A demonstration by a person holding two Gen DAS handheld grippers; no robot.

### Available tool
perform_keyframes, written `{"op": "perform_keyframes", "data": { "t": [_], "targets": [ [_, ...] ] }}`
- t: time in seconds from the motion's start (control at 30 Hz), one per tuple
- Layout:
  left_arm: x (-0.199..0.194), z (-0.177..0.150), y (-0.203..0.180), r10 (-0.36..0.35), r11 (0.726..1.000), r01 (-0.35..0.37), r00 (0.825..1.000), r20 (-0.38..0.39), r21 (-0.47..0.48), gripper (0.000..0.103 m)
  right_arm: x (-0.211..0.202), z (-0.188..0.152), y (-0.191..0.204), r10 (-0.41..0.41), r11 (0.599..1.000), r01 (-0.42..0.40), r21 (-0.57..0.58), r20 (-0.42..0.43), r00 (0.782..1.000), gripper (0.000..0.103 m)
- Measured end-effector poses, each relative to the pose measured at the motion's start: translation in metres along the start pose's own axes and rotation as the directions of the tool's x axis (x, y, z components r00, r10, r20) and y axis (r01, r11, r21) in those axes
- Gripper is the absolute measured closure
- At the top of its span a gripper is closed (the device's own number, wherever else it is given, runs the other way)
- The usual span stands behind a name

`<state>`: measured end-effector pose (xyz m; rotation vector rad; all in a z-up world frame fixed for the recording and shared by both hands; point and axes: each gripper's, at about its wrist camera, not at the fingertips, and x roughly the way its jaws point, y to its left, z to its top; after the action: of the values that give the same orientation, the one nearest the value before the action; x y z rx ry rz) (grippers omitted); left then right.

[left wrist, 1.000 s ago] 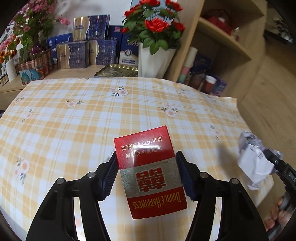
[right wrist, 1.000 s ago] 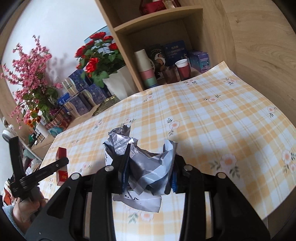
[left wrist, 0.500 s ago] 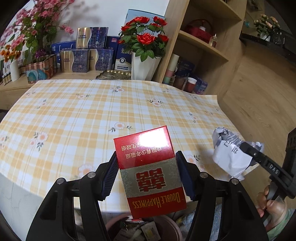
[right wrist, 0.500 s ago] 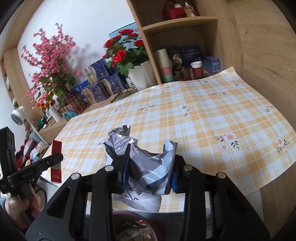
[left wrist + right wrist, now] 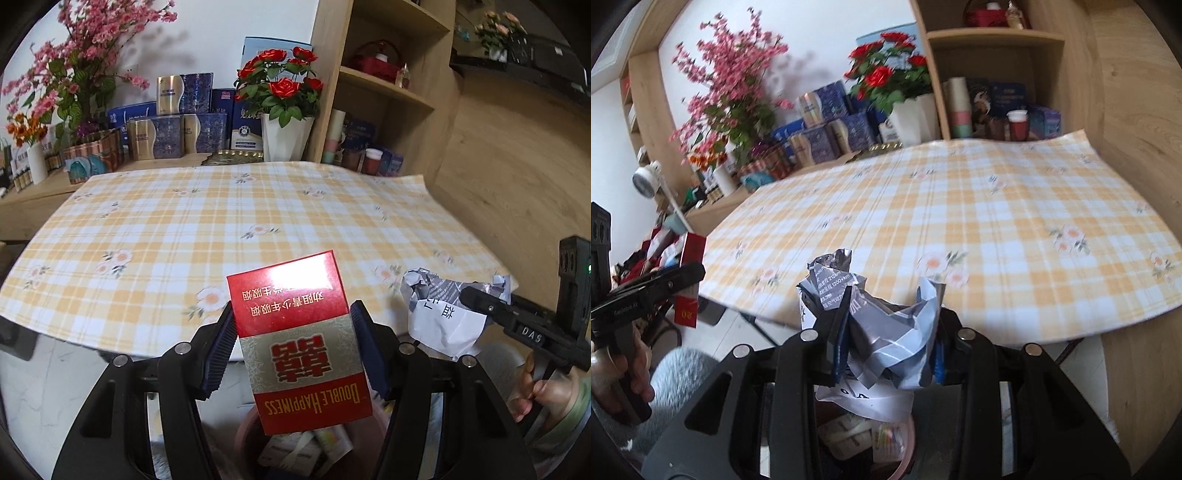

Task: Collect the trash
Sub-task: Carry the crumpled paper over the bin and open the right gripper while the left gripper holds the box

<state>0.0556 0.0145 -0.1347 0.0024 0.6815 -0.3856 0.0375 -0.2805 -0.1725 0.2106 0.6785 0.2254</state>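
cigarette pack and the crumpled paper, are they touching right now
Apart. The left wrist view shows the red cigarette pack in the left tongs and the crumpled paper off to its right, with tablecloth visible between them.

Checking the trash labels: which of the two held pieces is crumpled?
The grey-and-white paper wad in the right gripper; the left gripper holds a flat-sided red cigarette pack.

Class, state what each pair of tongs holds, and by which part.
Left tongs: red cigarette box, gripped by its two narrow sides. Right tongs: crumpled paper, pinched across its middle.
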Motion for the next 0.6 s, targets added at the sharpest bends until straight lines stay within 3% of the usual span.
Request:
{"op": "perform_keyframes", "data": {
  "t": [0.37,0.6],
  "targets": [
    [-0.007,-0.045,0.021,0.028,0.999,-0.028,1.0,-0.011,-0.017,0.043,0.037,-0.052,0.036,0.069,0.992,-0.087,-0.092,-0.184,0.98,0.067],
    [0.001,-0.053,0.025,0.031,0.999,-0.032,0.999,-0.025,-0.043,0.043,0.076,-0.081,0.058,0.07,0.98,-0.128,-0.155,-0.335,0.94,0.066]
  ]
}}
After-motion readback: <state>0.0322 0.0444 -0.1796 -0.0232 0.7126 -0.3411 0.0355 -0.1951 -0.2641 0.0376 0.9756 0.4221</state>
